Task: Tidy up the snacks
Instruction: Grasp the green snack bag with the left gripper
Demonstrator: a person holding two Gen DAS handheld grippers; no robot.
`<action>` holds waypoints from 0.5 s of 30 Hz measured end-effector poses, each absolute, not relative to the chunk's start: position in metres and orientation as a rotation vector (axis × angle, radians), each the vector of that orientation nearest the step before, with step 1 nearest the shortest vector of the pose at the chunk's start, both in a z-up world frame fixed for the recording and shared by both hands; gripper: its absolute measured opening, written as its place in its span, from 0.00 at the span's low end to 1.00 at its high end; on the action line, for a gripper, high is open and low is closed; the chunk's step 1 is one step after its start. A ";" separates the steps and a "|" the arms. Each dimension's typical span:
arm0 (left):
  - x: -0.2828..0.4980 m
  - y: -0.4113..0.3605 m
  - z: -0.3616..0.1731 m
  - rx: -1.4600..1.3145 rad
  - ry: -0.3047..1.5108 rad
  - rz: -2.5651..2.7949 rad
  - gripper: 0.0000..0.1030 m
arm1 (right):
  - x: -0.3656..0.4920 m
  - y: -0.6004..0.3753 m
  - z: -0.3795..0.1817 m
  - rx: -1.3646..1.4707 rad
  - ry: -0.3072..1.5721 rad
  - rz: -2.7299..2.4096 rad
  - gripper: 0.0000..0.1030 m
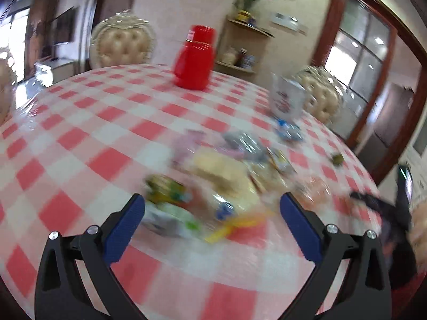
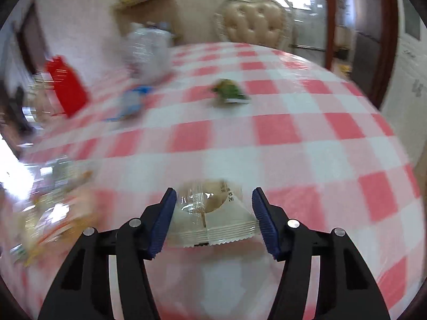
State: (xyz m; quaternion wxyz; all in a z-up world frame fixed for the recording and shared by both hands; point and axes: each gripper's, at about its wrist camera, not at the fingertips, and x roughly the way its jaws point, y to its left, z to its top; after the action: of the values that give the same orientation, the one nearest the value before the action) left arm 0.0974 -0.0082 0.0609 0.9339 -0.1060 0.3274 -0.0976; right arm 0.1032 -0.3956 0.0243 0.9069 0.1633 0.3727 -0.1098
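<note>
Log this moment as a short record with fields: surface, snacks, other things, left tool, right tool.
surface: table with red-and-white checked cloth
snacks: blurred pile; green packet lying apart; clear packet
other things: red jar, white cup, chair
left tool: open, above the pile, holding nothing
right tool: clear packet between its pads, both touching its sides

I am reading print on the clear snack packet (image 2: 210, 213) in the right wrist view: two small dark characters, the lower looking like "元", the upper too blurred | I am seeing a red-and-blue emblem on the white container (image 1: 287, 98), its lettering smeared and unreadable | nothing else is showing legible text.
</note>
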 end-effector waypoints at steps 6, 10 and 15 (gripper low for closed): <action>0.125 0.061 0.056 -0.328 0.740 -0.134 0.98 | 0.071 -0.328 0.037 0.358 0.694 -0.018 0.16; 0.138 0.065 0.034 -0.358 0.858 -0.189 0.98 | 0.073 -0.309 0.039 0.319 0.716 0.029 0.20; 0.130 0.009 0.022 -0.010 0.883 -0.193 0.98 | 0.073 -0.337 0.030 0.434 0.733 -0.050 0.42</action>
State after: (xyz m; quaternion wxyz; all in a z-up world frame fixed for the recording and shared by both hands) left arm 0.1300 0.0086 0.0221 0.8996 -0.0046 0.4267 -0.0932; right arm 0.0732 -0.3373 0.0299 0.9104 0.2103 0.3554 -0.0244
